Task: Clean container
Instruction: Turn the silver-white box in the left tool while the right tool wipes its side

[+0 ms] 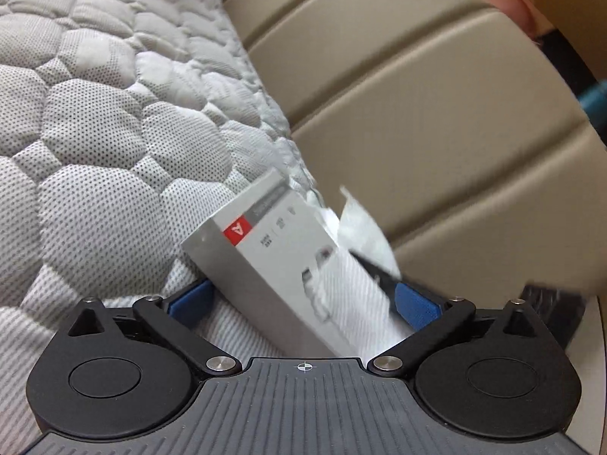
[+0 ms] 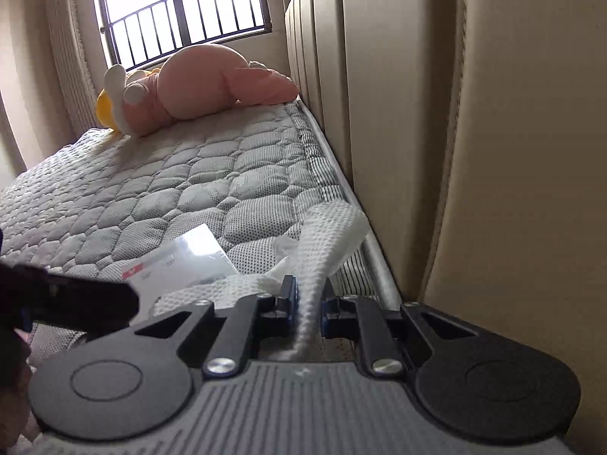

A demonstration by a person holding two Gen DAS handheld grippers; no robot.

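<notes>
A grey-white cardboard box (image 1: pixel 273 261) with a red logo square lies tilted over the quilted mattress. My left gripper (image 1: pixel 303 301) holds it between its blue pads (image 1: pixel 189 299), spread wide around the box. A white textured cloth (image 1: pixel 360 299) drapes over the box's right side. In the right wrist view the cloth (image 2: pixel 326 235) runs up from my right gripper (image 2: pixel 308 301), which is shut on a bunched fold of it. The box (image 2: pixel 182 261) sits just left of the cloth, and the dark left gripper (image 2: pixel 76 299) is blurred beside it.
The grey quilted mattress (image 2: pixel 170 182) stretches away to the left. A beige padded headboard (image 2: pixel 398 113) rises close on the right. A pink and yellow plush toy (image 2: pixel 197 83) lies at the far end below a barred window (image 2: pixel 182 3).
</notes>
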